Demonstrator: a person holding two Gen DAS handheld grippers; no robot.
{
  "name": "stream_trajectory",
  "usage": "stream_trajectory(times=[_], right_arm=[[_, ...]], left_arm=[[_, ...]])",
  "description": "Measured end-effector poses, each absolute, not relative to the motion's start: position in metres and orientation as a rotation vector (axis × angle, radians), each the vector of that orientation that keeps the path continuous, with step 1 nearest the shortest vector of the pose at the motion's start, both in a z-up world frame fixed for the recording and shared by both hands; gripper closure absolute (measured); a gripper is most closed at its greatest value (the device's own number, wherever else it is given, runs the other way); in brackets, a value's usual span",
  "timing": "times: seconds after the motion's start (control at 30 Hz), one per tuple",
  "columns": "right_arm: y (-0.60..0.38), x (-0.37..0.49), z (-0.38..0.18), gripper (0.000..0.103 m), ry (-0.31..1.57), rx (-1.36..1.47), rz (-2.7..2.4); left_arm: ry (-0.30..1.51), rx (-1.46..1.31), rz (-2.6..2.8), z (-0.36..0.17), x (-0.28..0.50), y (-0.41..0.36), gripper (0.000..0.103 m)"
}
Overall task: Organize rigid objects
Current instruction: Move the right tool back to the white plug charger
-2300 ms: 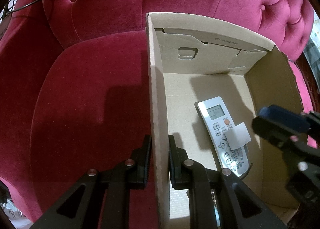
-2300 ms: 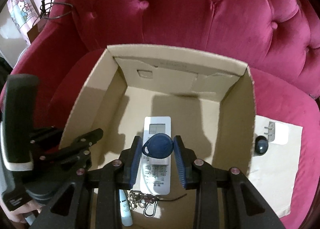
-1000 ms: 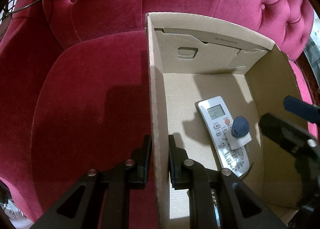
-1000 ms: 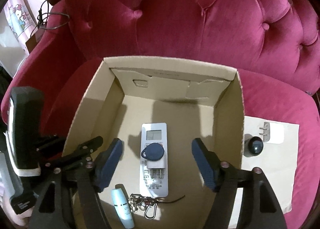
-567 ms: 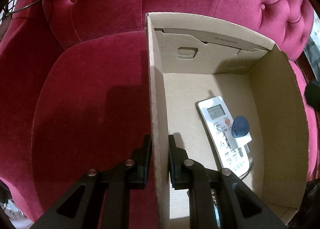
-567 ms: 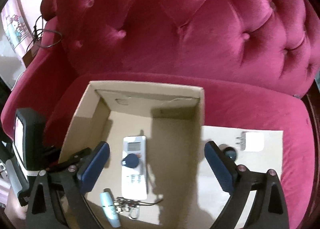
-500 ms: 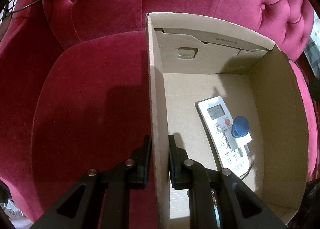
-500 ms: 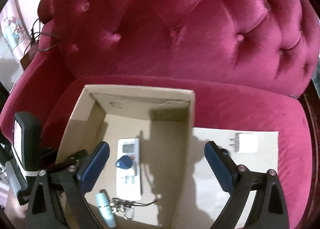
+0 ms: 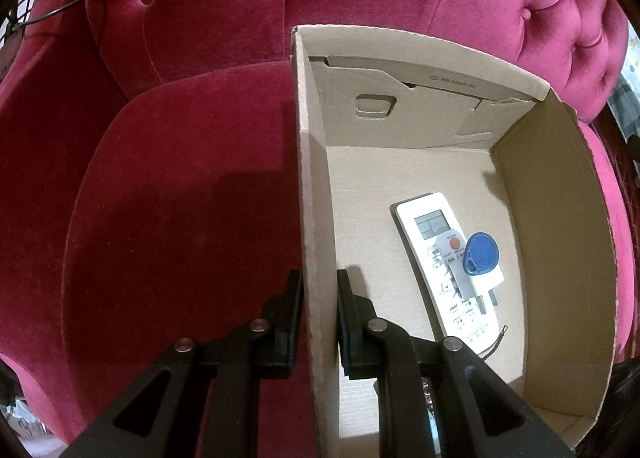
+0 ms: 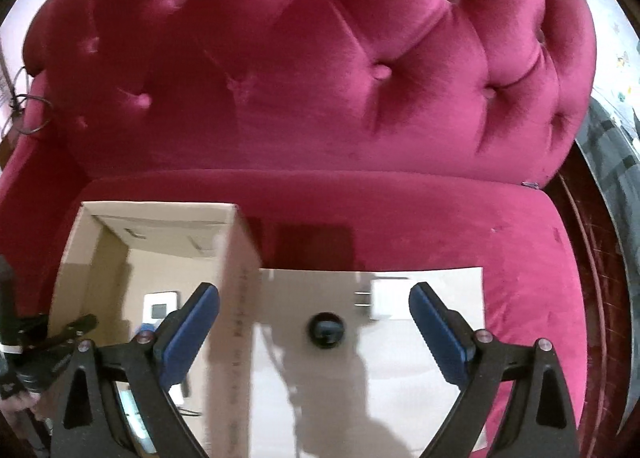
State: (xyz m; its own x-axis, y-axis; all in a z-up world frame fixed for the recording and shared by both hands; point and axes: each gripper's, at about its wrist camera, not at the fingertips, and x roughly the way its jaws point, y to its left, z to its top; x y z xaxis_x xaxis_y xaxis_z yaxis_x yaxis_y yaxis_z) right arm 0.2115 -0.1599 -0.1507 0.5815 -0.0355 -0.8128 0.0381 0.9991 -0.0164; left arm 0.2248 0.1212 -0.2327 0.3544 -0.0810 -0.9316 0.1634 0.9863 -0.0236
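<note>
L wrist: left hand-held gripper (image 9: pixel 316 322) clamps the side wall of the open brown cardboard box (image 9: pixel 314 185); blue teardrop plastic key fob (image 9: pixel 482 254) lies inside.

R wrist: right hand-held gripper (image 10: pixel 314 330), wide & empty, faces the small black round object (image 10: pixel 326 329) on a beige sheet; judged next pick: descend, straddle, close.

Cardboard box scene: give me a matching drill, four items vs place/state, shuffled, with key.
Items:
1. blue key fob
2. white remote
3. black round object
4. left gripper

Places/states:
A. on the paper sheet outside the box
B. fingers clamped on the cardboard box side wall
C. flat on the box floor
D. resting on the remote

Pairs: 1-D, 2-C, 3-A, 4-B
</note>
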Motion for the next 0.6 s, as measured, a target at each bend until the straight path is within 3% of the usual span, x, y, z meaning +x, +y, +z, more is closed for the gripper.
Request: stream_trajectory(times=[0.6], right_arm=[[-0.225, 0.244, -0.218, 0.005, 1.072, 0.061, -0.129]], left_arm=[[1.2, 0.086, -0.154, -0.233, 0.225, 0.119, 0.087]])
